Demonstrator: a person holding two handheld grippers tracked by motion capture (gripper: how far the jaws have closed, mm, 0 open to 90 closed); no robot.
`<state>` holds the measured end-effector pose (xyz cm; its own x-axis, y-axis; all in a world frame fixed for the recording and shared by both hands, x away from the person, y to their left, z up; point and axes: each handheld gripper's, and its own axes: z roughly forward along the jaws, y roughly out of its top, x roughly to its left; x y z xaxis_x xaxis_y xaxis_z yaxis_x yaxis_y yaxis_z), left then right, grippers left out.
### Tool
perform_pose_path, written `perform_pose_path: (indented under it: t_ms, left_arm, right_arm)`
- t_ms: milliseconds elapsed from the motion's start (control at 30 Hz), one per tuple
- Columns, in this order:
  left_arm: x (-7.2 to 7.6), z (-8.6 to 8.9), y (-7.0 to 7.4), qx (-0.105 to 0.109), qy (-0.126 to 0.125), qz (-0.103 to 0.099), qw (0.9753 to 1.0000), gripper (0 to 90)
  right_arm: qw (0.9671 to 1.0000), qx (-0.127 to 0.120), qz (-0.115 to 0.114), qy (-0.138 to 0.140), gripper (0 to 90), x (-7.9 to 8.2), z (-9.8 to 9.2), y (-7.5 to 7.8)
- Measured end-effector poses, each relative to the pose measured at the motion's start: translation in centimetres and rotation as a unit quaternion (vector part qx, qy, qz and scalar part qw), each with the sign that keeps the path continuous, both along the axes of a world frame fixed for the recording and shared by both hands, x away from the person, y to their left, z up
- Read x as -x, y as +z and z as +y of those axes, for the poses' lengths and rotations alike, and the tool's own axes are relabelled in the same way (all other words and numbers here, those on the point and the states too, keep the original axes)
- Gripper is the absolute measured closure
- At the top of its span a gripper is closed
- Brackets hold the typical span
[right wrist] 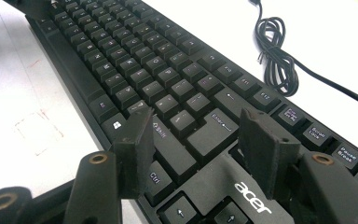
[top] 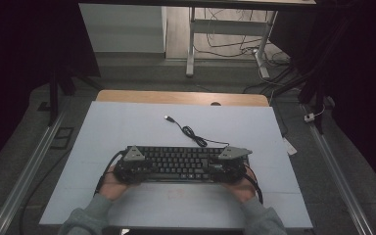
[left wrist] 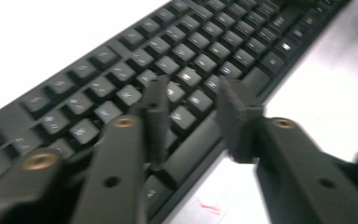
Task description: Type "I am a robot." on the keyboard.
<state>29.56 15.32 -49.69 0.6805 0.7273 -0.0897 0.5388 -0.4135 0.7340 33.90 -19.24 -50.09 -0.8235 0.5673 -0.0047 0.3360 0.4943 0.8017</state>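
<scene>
Both your claws, left claw (left wrist: pixel 191 119) and right claw (right wrist: pixel 200 154), sit spread over the ends of the black plastic keyboard (top: pixel 178 163); nothing is gripped yet, so lifting remains.

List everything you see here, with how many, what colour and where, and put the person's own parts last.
keyboard: one, black, near middle of the mat, between both tools
keyboard cable: one, black, loosely coiled behind the keyboard, plug end lying free toward the far edge
mat: one, pale blue-white, covering the table
table: one, wooden, far edge showing beyond the mat
desk frame: one, white, on the floor beyond the table
left tool: one, black, jaws apart over the keyboard's left end
right tool: one, black, jaws apart over the keyboard's right end
sleeves: two, grey, bottom edge
</scene>
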Motion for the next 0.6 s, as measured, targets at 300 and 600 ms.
perform_pose_path:
  t_ms: [300,600]
  left_arm:
    - [-0.3,1.8,0.4,0.008,0.051,0.000,0.9987,42.3]
    - [-0.4,2.3,0.5,0.005,0.062,0.000,0.9980,38.6]
  right_arm:
    - [1.0000,0.000,0.001,-0.001,45.4,-0.1,0.0,0.0]
    - [1.0000,0.002,0.003,0.000,45.1,-0.1,0.0,-0.1]
